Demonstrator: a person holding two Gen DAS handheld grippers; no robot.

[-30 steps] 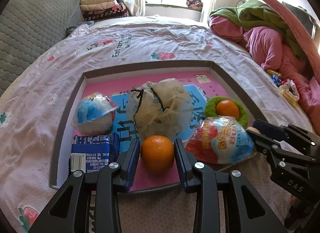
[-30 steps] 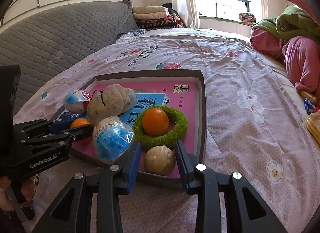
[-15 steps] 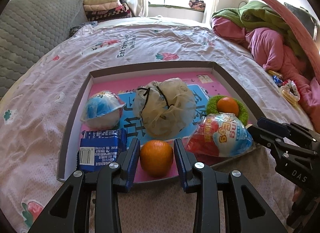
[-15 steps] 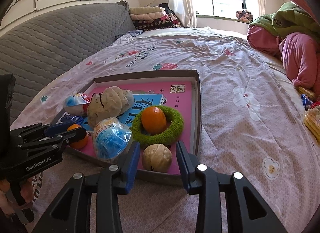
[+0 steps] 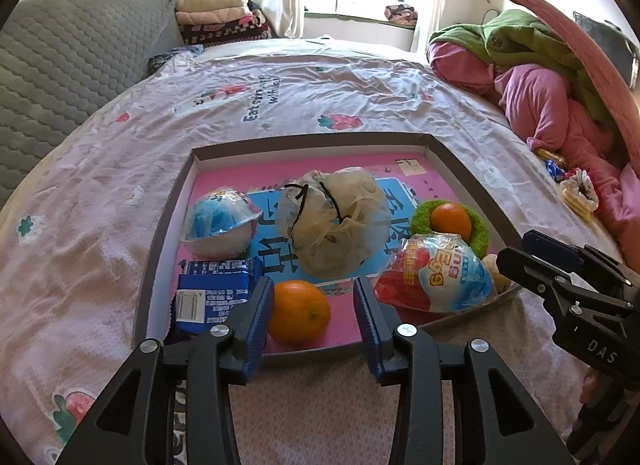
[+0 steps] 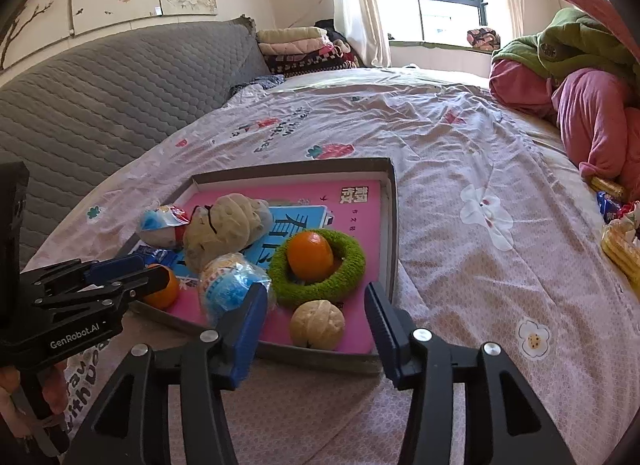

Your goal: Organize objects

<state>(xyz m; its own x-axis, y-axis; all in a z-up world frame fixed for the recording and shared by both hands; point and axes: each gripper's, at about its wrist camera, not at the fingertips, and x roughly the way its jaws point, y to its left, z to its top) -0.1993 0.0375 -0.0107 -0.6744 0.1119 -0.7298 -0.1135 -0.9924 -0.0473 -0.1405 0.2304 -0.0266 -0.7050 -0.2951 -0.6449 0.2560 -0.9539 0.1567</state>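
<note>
Item: shallow cardboard tray (image 5: 160,241) with a pink printed floor, lying on the bed (image 5: 280,89).

Contents, left wrist view: orange (image 5: 299,312) at the near edge; blue carton (image 5: 216,297) just left of it; blue-and-white wrapped ball (image 5: 218,223) behind the carton; beige drawstring pouch (image 5: 334,225) mid-tray; red-and-blue wrapped egg (image 5: 434,279) to the right; green ring (image 5: 478,231) with a second orange (image 5: 450,219) sitting inside it.

Right wrist view adds: walnut (image 6: 317,324) at the near right corner, just in front of the green ring.

Left gripper (image 5: 314,311): fingers opening, spread either side of the orange. The left finger looks close against the fruit and a clear gap shows on the right, so there is no pinch.

Right gripper (image 6: 316,317): fingers opening, spread wide around the walnut, with gaps on both sides.

Governing relation: each piece lies straight ahead of its own fingers and between them, resting on the tray floor. Both are roundish, with no long axis to align. The left hand is nearer the orange and the right nearer the walnut. Both pieces appear to be placed, so the likely next move is a straight pull back towards the near edge, clear of the tray wall.
</note>
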